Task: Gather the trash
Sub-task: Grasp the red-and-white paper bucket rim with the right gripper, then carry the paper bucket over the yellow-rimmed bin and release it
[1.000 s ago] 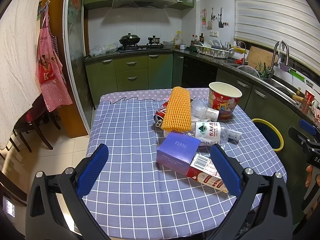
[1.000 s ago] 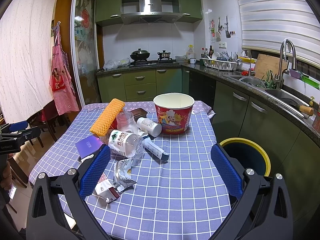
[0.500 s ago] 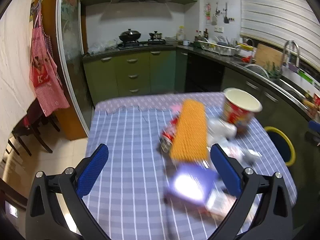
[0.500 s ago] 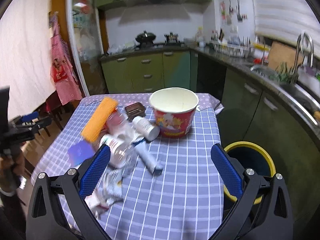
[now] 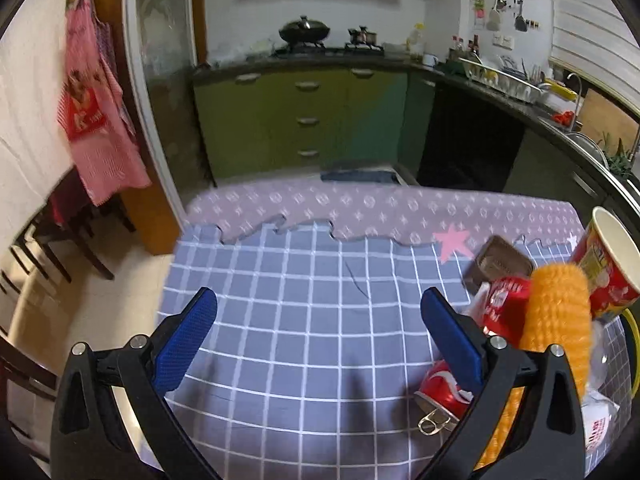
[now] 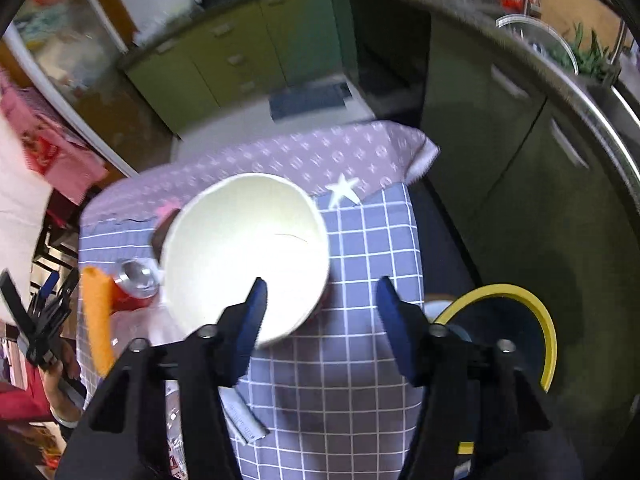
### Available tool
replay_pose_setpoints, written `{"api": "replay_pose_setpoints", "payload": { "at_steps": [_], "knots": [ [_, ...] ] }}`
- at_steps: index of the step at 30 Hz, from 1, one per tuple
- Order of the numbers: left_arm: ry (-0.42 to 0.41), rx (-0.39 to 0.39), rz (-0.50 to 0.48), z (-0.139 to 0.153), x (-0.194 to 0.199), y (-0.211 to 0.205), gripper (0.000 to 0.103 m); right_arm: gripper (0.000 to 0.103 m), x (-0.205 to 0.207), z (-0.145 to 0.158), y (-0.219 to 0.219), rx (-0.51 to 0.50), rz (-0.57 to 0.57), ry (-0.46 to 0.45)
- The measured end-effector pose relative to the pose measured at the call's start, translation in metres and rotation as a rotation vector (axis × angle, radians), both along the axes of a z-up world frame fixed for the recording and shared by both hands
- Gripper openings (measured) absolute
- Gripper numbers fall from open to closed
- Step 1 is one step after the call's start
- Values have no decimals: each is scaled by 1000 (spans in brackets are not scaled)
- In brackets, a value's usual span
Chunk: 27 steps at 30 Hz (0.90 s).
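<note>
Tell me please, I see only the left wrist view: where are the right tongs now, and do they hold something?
Observer: The right tongs are open and hold nothing. They hang above the near rim of the paper bucket, with one finger over its opening and the other over the tablecloth.
Operator: Is something inside the bucket?
Observer: No, its white inside looks empty.
Operator: And the trash bin, where is it?
Observer: The bin, yellow-rimmed, stands on the floor beside the tablecloth's edge, to the right of the right tongs. Its inside is dark.
</note>
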State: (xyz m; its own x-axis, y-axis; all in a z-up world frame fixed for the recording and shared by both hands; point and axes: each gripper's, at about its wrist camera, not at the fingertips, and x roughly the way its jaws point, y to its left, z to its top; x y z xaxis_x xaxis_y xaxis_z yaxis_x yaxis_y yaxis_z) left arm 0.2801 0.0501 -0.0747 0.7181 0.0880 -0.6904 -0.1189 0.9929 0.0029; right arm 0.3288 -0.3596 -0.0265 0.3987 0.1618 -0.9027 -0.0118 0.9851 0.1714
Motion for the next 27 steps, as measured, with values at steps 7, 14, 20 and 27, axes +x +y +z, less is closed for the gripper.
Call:
{"api": "replay_pose_setpoints", "payload": {
  "at_steps": [7,14,20,27],
  "knots": [
    [31,24,-34,-13,3,-6,97,36,35,-31,8,-55,4,145],
    [43,38,-44,-17,-1,-11,97,7,43,-37,13,-63,-9,164],
    [28,36,-38,-15,-2,-7,97,5,33,-14,-4,-5,-28,121],
    [28,17,-21,-15,-2,0,97,5,-20,25,-114,74,-194,54]
  ]
}}
